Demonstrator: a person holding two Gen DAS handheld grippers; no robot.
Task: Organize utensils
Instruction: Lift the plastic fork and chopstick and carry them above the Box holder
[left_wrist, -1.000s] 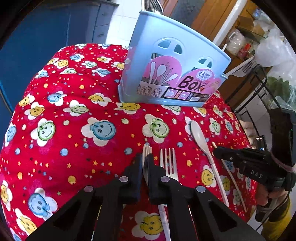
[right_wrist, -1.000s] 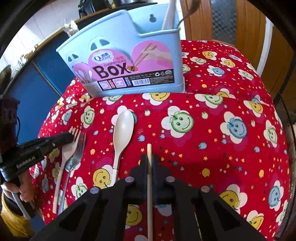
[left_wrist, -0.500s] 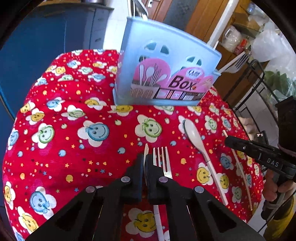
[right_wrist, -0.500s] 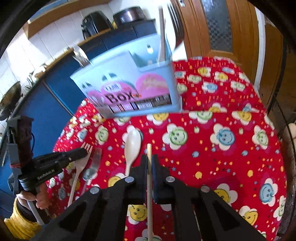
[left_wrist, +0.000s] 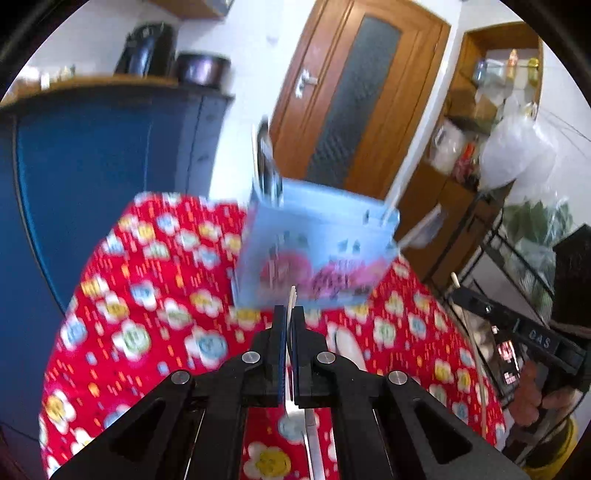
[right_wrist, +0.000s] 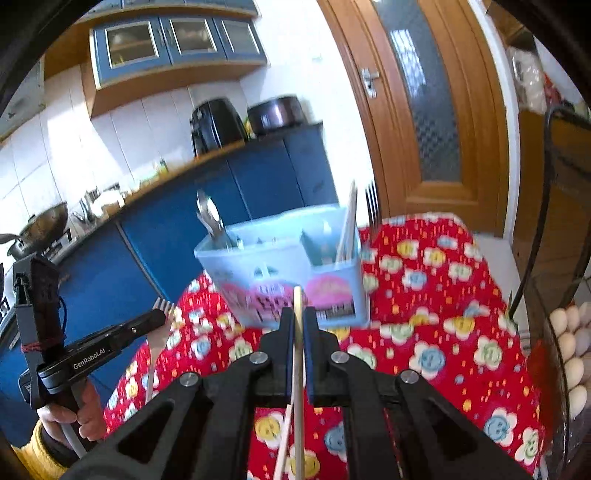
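Note:
My left gripper (left_wrist: 290, 310) is shut on a white plastic fork (left_wrist: 293, 295), held edge-on above the red smiley tablecloth (left_wrist: 155, 314). Ahead stands the light blue utensil box (left_wrist: 314, 251). A white spoon (left_wrist: 343, 343) and a metal fork (left_wrist: 314, 443) lie on the cloth below. My right gripper (right_wrist: 297, 312) is shut on a wooden chopstick (right_wrist: 297, 299) that points at the box (right_wrist: 280, 266). The box holds a metal spoon (right_wrist: 208, 218), a chopstick (right_wrist: 347, 218) and a fork (right_wrist: 373, 206). The left gripper (right_wrist: 160, 317) with the white fork (right_wrist: 159, 332) hangs at the left.
Blue cabinets (right_wrist: 258, 177) and a wooden door (right_wrist: 436, 110) stand behind the table. A bowl of eggs (right_wrist: 569, 339) sits at the right edge, beside a black wire rack (left_wrist: 509, 236). A hand in a yellow sleeve (right_wrist: 55, 424) grips the left handle.
Both grippers have risen from the cloth and tilted up, lifting the white fork and the chopstick. The box now sits lower in both views, its open top visible.

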